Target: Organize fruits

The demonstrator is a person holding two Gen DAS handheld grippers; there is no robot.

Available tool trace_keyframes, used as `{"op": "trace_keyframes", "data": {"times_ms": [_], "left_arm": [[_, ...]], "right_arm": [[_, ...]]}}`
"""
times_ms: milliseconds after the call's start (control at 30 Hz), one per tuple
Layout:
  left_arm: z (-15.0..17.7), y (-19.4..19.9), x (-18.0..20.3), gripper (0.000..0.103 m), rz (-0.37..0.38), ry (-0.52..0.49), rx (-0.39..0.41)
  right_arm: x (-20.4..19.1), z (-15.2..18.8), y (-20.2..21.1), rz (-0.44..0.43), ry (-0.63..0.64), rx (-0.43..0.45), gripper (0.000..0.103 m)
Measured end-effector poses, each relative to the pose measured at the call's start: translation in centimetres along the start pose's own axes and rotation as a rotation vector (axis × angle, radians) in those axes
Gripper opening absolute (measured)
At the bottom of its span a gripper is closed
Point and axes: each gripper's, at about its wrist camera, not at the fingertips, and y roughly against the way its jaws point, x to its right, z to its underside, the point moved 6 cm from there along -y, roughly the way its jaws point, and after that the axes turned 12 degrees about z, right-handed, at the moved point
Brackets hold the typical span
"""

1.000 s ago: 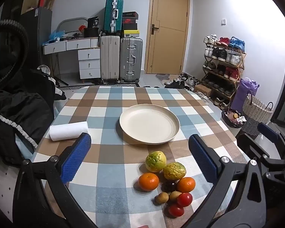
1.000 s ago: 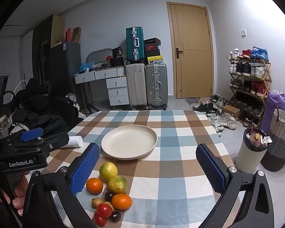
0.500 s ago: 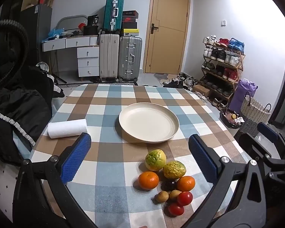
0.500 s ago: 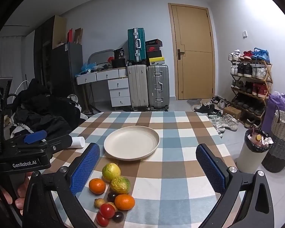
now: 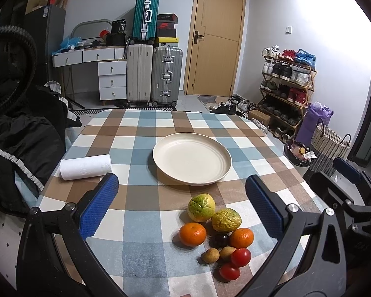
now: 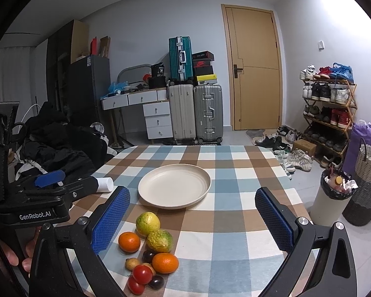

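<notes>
Both grippers hang side by side above the near edge of the table (image 5: 141, 133), the left gripper (image 5: 181, 206) and right gripper (image 6: 191, 219) each spread wide and holding nothing. The fruits (image 5: 214, 230) sit in a tight pile just before the empty plate (image 5: 192, 162), a paper roll (image 5: 85, 167) lying crosswise at left; suitcases (image 5: 153, 74) and a door (image 5: 214, 37) stand behind.

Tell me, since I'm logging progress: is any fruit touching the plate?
Apart. The left wrist view shows bare tablecloth between the plate and the nearest yellow-green fruit.

cream plate (image 5: 211, 174), checked tablecloth (image 5: 146, 245) — blue, brown, white
</notes>
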Motion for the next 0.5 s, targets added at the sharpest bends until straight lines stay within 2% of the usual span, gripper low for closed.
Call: {"op": "trace_keyframes", "data": {"times_ms": [500], "left_arm": [[0.11,-0.04,-0.14,0.103,0.003,0.003,-0.006]], "right_arm": [[-0.01,0.07,0.06,-0.005,-0.002,-0.002,0.103]]}}
